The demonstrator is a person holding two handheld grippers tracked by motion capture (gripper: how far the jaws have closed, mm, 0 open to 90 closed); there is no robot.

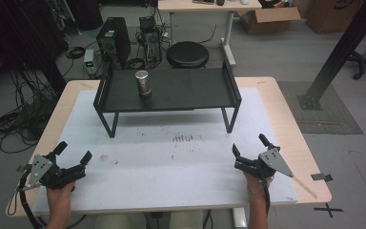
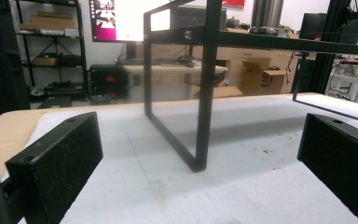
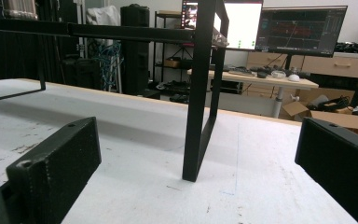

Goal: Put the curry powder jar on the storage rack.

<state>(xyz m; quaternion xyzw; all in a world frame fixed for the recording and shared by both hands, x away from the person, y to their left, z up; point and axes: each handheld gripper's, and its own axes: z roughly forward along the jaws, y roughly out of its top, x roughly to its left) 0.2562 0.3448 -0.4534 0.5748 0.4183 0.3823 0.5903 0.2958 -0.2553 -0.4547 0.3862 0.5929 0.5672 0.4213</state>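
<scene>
- Matte black jaws of the left gripper [image 1: 73, 151] and right gripper [image 1: 249, 144] are held spread wide, nothing between them.
- Upright on the black metal shelf [image 1: 186, 90], well apart from both, stands a brushed-metal cylindrical can [image 1: 142, 82].
- Both grippers rest low on the scuffed white mat [image 1: 171, 157].

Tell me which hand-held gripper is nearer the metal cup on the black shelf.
Left. The left hand-held gripper sits below-left of the metal cup; the right hand-held gripper is farther, below-right. Both rest near the table's front edge.

No legible text anywhere.
</scene>
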